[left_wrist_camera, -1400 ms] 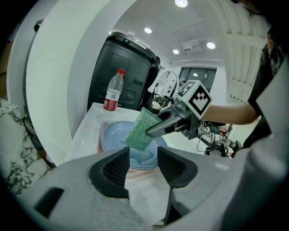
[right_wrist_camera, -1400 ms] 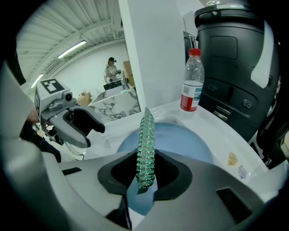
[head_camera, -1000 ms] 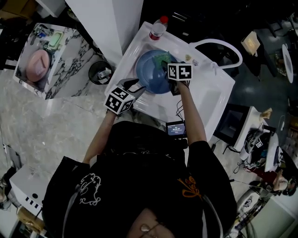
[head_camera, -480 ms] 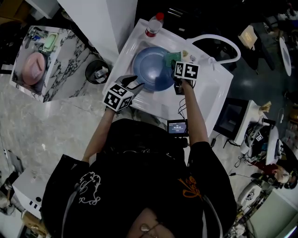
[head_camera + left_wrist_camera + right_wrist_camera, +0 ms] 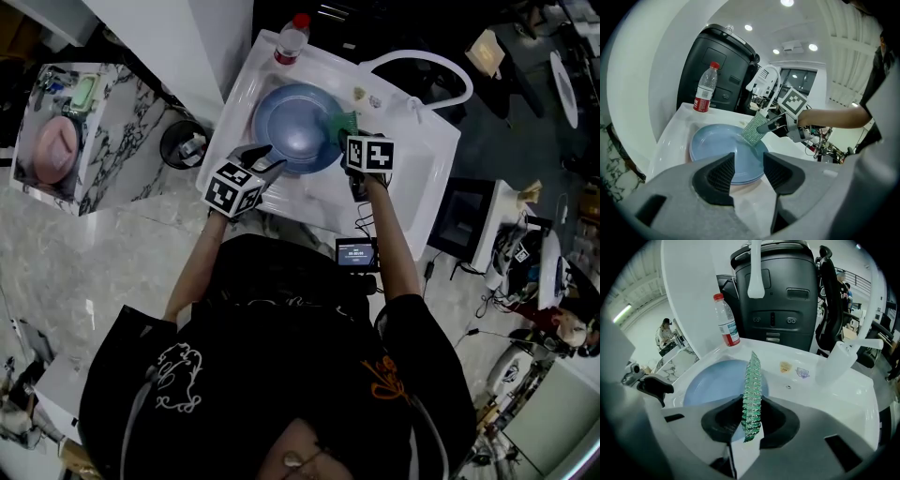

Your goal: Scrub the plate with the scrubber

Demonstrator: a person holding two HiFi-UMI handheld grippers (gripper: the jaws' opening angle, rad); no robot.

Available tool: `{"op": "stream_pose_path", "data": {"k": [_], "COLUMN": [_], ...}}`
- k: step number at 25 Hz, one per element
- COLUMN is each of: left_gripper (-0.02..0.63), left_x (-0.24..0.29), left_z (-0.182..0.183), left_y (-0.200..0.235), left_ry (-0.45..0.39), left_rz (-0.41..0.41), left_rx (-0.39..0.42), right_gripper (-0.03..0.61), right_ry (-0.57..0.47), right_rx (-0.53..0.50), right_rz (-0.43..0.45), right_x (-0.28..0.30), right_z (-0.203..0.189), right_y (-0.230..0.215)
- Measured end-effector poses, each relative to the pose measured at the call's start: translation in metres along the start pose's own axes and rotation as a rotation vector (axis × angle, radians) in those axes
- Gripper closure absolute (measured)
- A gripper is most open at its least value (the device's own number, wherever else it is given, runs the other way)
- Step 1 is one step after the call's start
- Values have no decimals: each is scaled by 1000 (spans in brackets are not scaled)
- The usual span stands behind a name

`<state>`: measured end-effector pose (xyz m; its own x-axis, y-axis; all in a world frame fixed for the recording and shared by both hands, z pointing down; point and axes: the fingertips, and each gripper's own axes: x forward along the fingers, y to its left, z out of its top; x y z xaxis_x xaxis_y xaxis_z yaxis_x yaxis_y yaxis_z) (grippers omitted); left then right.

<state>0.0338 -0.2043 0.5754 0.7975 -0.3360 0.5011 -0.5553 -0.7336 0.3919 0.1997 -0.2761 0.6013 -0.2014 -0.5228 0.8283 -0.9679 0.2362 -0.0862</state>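
The person (image 5: 281, 375) in a black shirt fills the bottom of the head view and leans over a white sink (image 5: 412, 178) in the upper middle of the frame. Grey marbled floor (image 5: 94, 262) lies to the left.

The left gripper (image 5: 748, 172) sits at the lower left rim of the blue plate (image 5: 292, 131). Its fingers (image 5: 717, 176) are spread, and the plate's near edge shows in the gap without being pinched. The right gripper (image 5: 751, 420) has its fingers pressed on a green scrubber (image 5: 752, 390), which stands on edge and reaches over the plate's right rim.

The plate lies flat in the sink bowl, with bare white sink to its right as far as a white tap (image 5: 841, 359). Beyond the plate a water bottle (image 5: 290, 37) with a red cap stands upright on the sink's far edge, and a black machine (image 5: 785, 301) rises behind it. Well apart at the left are a black bin (image 5: 180, 143) on the floor and a marble table (image 5: 131, 122) carrying a pink dish (image 5: 54, 143).

Since a second ago the scrubber has slid from the plate's upper middle to its right rim. The left gripper keeps its place, fingers still apart.
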Motion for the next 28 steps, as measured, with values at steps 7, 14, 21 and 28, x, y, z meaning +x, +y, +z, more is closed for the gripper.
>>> {"op": "stream_pose_path", "data": {"k": [7, 14, 21, 28], "left_gripper": [428, 428, 428, 428], "left_x": [5, 3, -6, -11], "left_z": [1, 0, -3, -8], "left_y": [-6, -4, 0, 1], "left_ry": [2, -2, -10, -4], "left_rz": [-15, -1, 27, 35], "left_rx": [7, 0, -12, -19], "right_gripper": [488, 488, 488, 488], "right_ry": [22, 31, 10, 23], "right_rx": [-45, -79, -101, -145], "right_rz": [78, 216, 294, 317], "right_x": [-14, -16, -12, -6], "right_z": [-20, -31, -25, -18], "right_y": [34, 89, 127, 135]}}
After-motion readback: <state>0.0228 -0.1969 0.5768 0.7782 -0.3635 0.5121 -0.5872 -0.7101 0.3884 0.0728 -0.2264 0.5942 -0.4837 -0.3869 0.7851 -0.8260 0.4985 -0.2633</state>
